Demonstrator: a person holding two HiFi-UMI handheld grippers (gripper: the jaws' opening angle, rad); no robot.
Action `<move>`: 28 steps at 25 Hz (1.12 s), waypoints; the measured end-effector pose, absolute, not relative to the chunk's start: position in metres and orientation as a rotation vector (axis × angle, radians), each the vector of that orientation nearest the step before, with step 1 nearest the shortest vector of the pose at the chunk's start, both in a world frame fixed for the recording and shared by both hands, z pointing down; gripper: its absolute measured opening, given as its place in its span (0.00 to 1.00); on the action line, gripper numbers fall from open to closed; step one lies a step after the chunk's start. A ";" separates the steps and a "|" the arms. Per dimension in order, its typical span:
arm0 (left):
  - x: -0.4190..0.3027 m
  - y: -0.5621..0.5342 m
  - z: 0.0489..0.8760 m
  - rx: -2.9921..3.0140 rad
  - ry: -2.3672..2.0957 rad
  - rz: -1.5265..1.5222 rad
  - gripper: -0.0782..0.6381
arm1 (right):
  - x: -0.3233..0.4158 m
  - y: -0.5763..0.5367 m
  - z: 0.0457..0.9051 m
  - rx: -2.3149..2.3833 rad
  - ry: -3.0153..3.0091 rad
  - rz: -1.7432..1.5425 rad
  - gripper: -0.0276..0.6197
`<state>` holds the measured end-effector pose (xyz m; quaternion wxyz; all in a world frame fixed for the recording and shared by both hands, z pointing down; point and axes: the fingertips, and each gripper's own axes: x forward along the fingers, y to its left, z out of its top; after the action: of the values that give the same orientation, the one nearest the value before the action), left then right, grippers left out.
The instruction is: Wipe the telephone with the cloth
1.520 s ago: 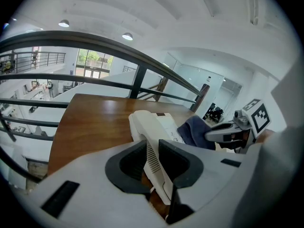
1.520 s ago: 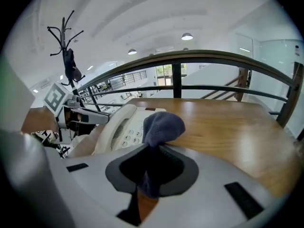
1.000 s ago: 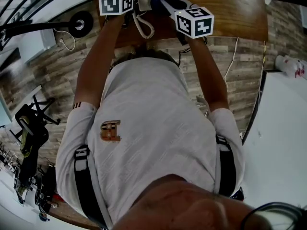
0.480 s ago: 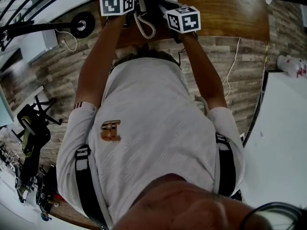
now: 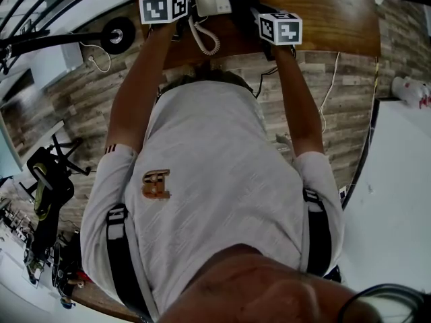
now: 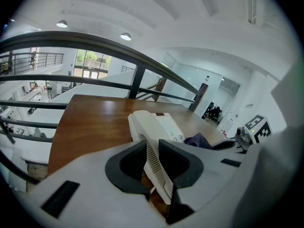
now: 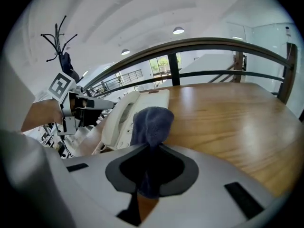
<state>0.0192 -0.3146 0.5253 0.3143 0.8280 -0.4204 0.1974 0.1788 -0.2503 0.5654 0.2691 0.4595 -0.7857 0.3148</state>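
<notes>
Two hand-held grippers work at a white telephone [image 6: 161, 125] near the front edge of a wooden table [image 7: 228, 113].
The left gripper [image 6: 153, 150] is clamped on the handset [image 7: 118, 118], which lies along the telephone's left side. The right gripper [image 7: 151, 148] pinches a dark blue cloth [image 7: 152, 120]. The cloth stands up from its jaws at the telephone's right edge; whether it touches is unclear. A coiled cord [image 5: 202, 38] hangs over the table's near edge.
</notes>
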 end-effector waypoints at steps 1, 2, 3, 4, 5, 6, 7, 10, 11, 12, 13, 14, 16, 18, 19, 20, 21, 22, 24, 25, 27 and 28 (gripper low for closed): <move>0.019 -0.315 0.526 2.183 -1.108 0.522 0.23 | 0.184 -0.250 0.568 1.249 -2.111 0.854 0.14; 0.019 -0.314 0.527 2.183 -1.109 0.523 0.23 | 0.189 -0.249 0.570 1.260 -2.104 0.856 0.14; 0.018 -0.314 0.528 2.184 -1.110 0.525 0.23 | 0.193 -0.249 0.570 1.271 -2.099 0.855 0.14; 0.018 -0.313 0.528 2.186 -1.111 0.526 0.23 | 0.197 -0.248 0.569 1.280 -2.094 0.854 0.14; 0.019 -0.313 0.528 2.188 -1.111 0.526 0.23 | 0.201 -0.248 0.568 1.286 -2.091 0.854 0.14; 0.019 -0.313 0.527 2.189 -1.110 0.527 0.23 | 0.204 -0.247 0.567 1.292 -2.089 0.854 0.14; 0.018 -0.312 0.526 2.190 -1.109 0.530 0.23 | 0.205 -0.246 0.564 1.299 -2.087 0.850 0.14; 0.014 -0.309 0.526 2.199 -1.105 0.570 0.23 | 0.206 -0.244 0.554 1.319 -2.096 0.833 0.14; 0.014 -0.307 0.526 2.206 -1.105 0.586 0.23 | 0.206 -0.244 0.549 1.323 -2.107 0.826 0.14; 0.013 -0.307 0.524 2.217 -1.107 0.597 0.23 | 0.206 -0.245 0.544 1.327 -2.124 0.819 0.14; 0.014 -0.306 0.521 2.230 -1.110 0.602 0.23 | 0.205 -0.246 0.537 1.330 -2.144 0.809 0.14; 0.014 -0.304 0.517 2.244 -1.112 0.599 0.23 | 0.204 -0.246 0.529 1.335 -2.166 0.796 0.14; 0.015 -0.300 0.509 2.271 -1.106 0.570 0.22 | 0.200 -0.247 0.509 1.348 -2.220 0.762 0.14; 0.016 -0.297 0.494 2.301 -1.105 0.510 0.21 | 0.193 -0.249 0.486 1.356 -2.290 0.719 0.14; 0.016 -0.295 0.484 2.320 -1.104 0.471 0.19 | 0.188 -0.250 0.473 1.354 -2.329 0.694 0.14; 0.016 -0.294 0.473 2.343 -1.104 0.432 0.18 | 0.182 -0.251 0.461 1.350 -2.369 0.669 0.14; 0.016 -0.293 0.462 2.369 -1.106 0.396 0.17 | 0.175 -0.252 0.448 1.342 -2.409 0.643 0.14; 0.016 -0.291 0.451 2.398 -1.110 0.363 0.17 | 0.168 -0.252 0.436 1.333 -2.452 0.617 0.14; 0.016 -0.288 0.427 2.464 -1.117 0.293 0.16 | 0.155 -0.251 0.411 1.314 -2.538 0.568 0.14; 0.016 -0.286 0.414 2.499 -1.118 0.252 0.16 | 0.148 -0.251 0.400 1.304 -2.580 0.545 0.14; 0.017 -0.282 0.389 2.576 -1.121 0.179 0.15 | 0.136 -0.250 0.378 1.283 -2.655 0.499 0.14; 0.017 -0.279 0.378 2.616 -1.125 0.152 0.15 | 0.130 -0.249 0.369 1.273 -2.687 0.476 0.14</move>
<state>0.0167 -0.2790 0.3783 0.1444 0.9077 -0.3904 0.0529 0.1302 -0.2493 0.3686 0.0654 0.4218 -0.8905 0.1576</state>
